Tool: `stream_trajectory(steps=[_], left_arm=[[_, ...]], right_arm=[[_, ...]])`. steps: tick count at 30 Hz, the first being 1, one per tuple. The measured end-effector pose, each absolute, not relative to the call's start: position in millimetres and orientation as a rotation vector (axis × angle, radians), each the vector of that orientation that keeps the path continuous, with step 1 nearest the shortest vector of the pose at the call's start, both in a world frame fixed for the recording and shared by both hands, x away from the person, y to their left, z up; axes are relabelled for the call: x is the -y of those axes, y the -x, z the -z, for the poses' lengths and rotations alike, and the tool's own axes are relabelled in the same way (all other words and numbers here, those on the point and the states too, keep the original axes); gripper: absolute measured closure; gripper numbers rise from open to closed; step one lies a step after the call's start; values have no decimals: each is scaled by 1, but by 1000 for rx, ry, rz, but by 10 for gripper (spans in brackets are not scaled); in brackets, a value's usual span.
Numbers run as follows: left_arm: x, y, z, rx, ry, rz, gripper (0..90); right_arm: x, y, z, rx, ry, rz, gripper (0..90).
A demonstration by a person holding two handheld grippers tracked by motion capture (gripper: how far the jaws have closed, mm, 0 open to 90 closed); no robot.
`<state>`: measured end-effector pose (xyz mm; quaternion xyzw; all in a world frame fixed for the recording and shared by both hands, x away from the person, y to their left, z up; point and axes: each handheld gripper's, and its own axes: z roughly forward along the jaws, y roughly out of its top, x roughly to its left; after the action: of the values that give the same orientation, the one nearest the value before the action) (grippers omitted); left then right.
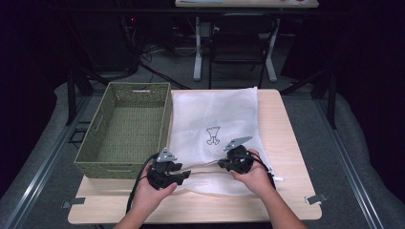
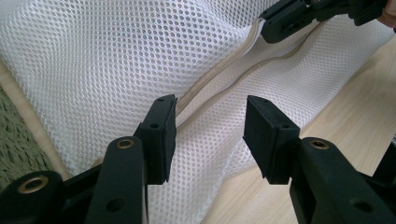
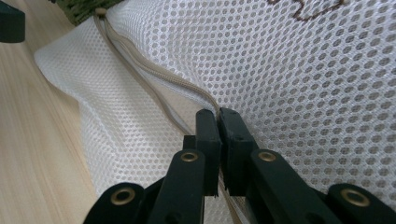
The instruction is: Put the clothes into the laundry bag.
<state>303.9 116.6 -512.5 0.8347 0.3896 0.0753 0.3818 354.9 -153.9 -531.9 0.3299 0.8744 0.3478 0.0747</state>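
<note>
A pale wooden table (image 1: 291,143) carries a woven olive-green rectangular basket (image 1: 126,126) at its left and, touching it, a flat white mesh laundry bag (image 1: 215,114) with a small dark emblem. Along the bag's near edge runs a beige zipper (image 2: 210,86). The left gripper (image 2: 210,126) stands spread, jaws straddling that zipper without pressing. The right gripper (image 3: 218,119) is pressed together, pinching the zipper edge.

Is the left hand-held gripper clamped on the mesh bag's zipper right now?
No: the left hand-held gripper has its jaws apart, with the zipper of the mesh bag lying between them unpinched.
</note>
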Motion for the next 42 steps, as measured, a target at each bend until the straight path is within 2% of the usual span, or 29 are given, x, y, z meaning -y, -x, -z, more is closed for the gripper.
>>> stream_trajectory(steps=[13,17,26,42], left_arm=[[-118,-304,518,-1001,-2131,-177,539],[-119,-304,518,-998,-2129,-185,538],[-122,-303,516,-1006,-2121,-185,528],[-128,-304,512,-1008,-2089,-207,493]], right_arm=[[154,-356,540,-2640,-1001,-1006,841],[154,-355,540,-2643,-999,-1014,785],[153,-351,537,-2664,-977,-1016,578],[153,-343,499,-2582,-966,-1020,409]])
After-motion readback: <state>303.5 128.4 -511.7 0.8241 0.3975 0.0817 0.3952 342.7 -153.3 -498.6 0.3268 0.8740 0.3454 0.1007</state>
